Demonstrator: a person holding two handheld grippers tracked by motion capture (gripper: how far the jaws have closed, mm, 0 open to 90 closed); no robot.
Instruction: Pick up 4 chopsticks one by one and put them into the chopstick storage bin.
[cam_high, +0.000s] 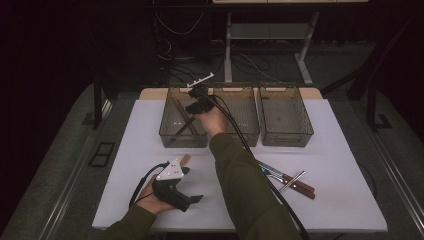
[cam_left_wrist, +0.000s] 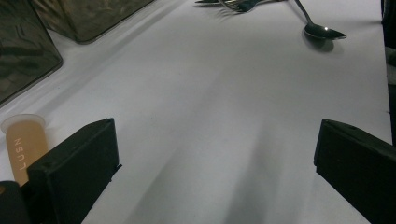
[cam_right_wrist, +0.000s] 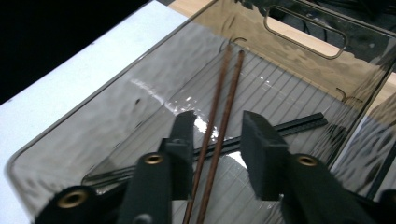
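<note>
So the right tool (cam_right_wrist: 217, 140) is hovering inside the leftmost of three clear bins (cam_high: 183, 135) at the far side of the table (cam_high: 125, 165). In the right gripper view its jaws stand a bit apart with a pair of brown chopsticks (cam_right_wrist: 224, 98) running right between them, but the pads don't look like they're pressing on the sticks, so I'd call it let go rather than a grip. The brown chopsticks run down the bin's ribbed floor, side by side and nearly touching, and they cross over a pair of black chopsticks (cam_right_wrist: 299, 125) lying flat underneath.

The left tool (cam_high: 192, 199) is parked on the near left part of the table, jaws spread wide with nothing but bare white surface between them in the left gripper view. Just beside its left jaw there's a small tan cylinder with a pale cap (cam_left_wrist: 25, 140), lying on the table.

Off to the right on the table there's a little pile of cutlery with brown handles (cam_high: 292, 181), well apart from both tools. The left gripper view also catches a spoon (cam_left_wrist: 322, 30) and a fork (cam_left_wrist: 238, 5) at the far end.
</note>
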